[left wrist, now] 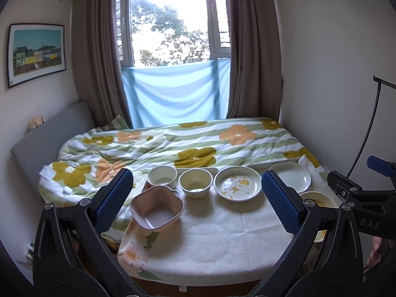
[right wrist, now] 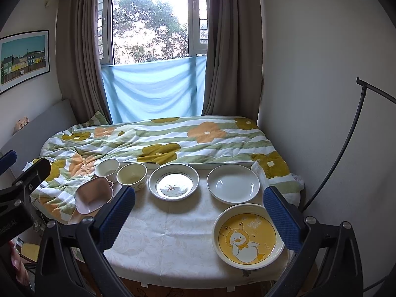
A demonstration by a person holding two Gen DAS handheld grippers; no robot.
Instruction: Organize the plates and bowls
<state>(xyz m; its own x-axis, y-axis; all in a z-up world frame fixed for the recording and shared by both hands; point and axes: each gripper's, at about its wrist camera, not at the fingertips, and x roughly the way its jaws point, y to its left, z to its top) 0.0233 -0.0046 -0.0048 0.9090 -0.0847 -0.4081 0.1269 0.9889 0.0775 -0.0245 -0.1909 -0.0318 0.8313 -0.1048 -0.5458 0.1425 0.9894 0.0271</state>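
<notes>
Plates and bowls sit spread out, unstacked, along the far and side edges of the cloth-covered desk (right wrist: 173, 242), which I read as the starting layout. At the far left, a white ribbed ceramic bowl (left wrist: 162, 176) stands just beside a cream round bowl (left wrist: 195, 182). Next along the far edge come a white deep plate with a duck drawing (left wrist: 237, 183) and a plain white shallow plate (right wrist: 233, 183). Nearer on the right lies a yellow plate with a cartoon duck (right wrist: 248, 237), close to the desk's front right edge. A pink squarish bowl with small handles (left wrist: 157, 208) is tilted at the left edge of the desk, partly overhanging toward the flowered quilt on the bed (left wrist: 173, 143). It looks the least stable, so it may want an early, careful grasp.

Both tools hover short of the dishes, holding nothing. The left tongs (left wrist: 195, 201) are spread wide, framing the bowls. The right tongs (right wrist: 199, 216) are likewise spread, with the yellow plate just inside the right finger.

The middle and front of the desk are bare, giving room to stack. The bed presses against the far edge, and a wall (right wrist: 321, 99) and a black curved stand (right wrist: 346, 146) close off the right side, so approaches from the front seem freest.
</notes>
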